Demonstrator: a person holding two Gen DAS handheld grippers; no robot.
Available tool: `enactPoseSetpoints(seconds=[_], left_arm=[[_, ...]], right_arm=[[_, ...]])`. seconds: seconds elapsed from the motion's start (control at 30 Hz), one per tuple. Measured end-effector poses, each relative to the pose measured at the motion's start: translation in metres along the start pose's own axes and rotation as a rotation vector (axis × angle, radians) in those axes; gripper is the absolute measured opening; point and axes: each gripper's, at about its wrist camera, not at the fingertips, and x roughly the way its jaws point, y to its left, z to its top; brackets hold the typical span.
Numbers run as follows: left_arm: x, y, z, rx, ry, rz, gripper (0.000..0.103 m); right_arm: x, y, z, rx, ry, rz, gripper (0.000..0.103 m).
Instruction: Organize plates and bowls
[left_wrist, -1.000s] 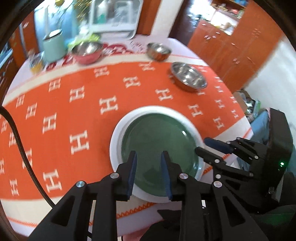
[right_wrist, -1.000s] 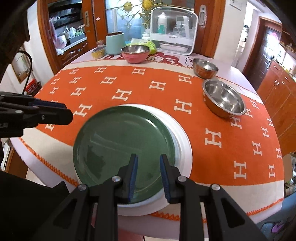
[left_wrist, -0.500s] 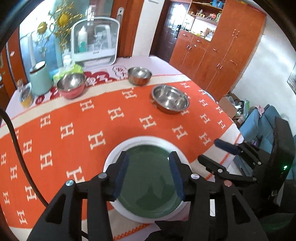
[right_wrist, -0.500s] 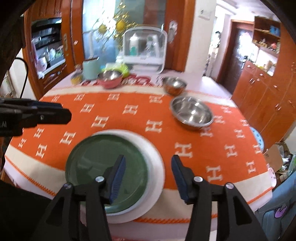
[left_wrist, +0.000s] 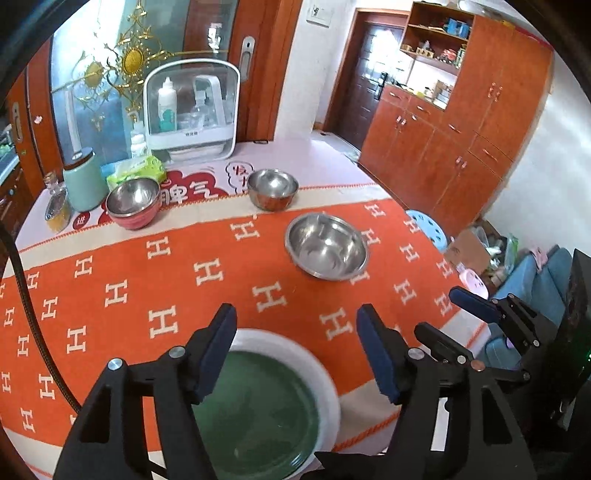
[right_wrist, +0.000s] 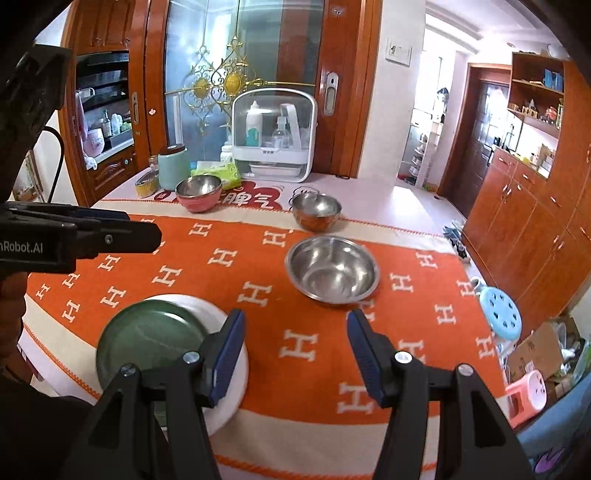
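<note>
The green plate (right_wrist: 149, 338) sits stacked on the white plate (right_wrist: 236, 369) at the table's near edge. Left gripper (left_wrist: 295, 345) and right gripper (right_wrist: 295, 349) have just been opening, both empty (plates apparently done). Next comes nesting the large steel bowl (right_wrist: 332, 269), needing a rim grasp.

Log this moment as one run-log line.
left gripper: open, empty | right gripper: open, empty | green plate: stacked on white plate | bowls: unstacked

A round table (right_wrist: 373, 192) wears an orange cloth (right_wrist: 229, 273) with white H marks. On the cloth: white plate (right_wrist: 232, 369) at 7 o'clock, big steel bowl (right_wrist: 332, 269) near centre. At 12 o'clock, a smaller steel bowl (right_wrist: 316, 210), a red bowl (right_wrist: 198, 192), a mint canister (right_wrist: 173, 167), a white organiser (right_wrist: 274, 133).
</note>
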Motion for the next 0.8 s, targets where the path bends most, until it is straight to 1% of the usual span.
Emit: enactPoseSetpoints(seconds=[0.17, 0.3, 0.43, 0.6, 0.7, 0.8], left_arm=[[0.012, -0.026, 0.016, -0.048, -0.025, 0.045, 0.069], [0.024, -0.042, 0.028, -0.092, -0.045, 0.086, 0.076], [0.039, -0.051, 0.034, -0.139, -0.05, 0.118, 0.077], [0.062, -0.059, 0.045, -0.208, -0.045, 0.168, 0.078], [0.074, -0.061, 0.049, -0.252, -0.038, 0.19, 0.078], [0.092, -0.06, 0.053, -0.292, -0.028, 0.228, 0.078]], right_arm=[[0.009, -0.038, 0.006, -0.007, -0.011, 0.045, 0.058], [0.017, -0.065, 0.01, -0.032, -0.019, 0.073, 0.059], [0.028, -0.091, 0.013, -0.049, -0.028, 0.107, 0.059], [0.041, -0.113, 0.017, -0.055, -0.03, 0.134, 0.059], [0.052, -0.127, 0.021, -0.028, -0.03, 0.162, 0.059], [0.067, -0.139, 0.02, 0.006, -0.008, 0.204, 0.06]])
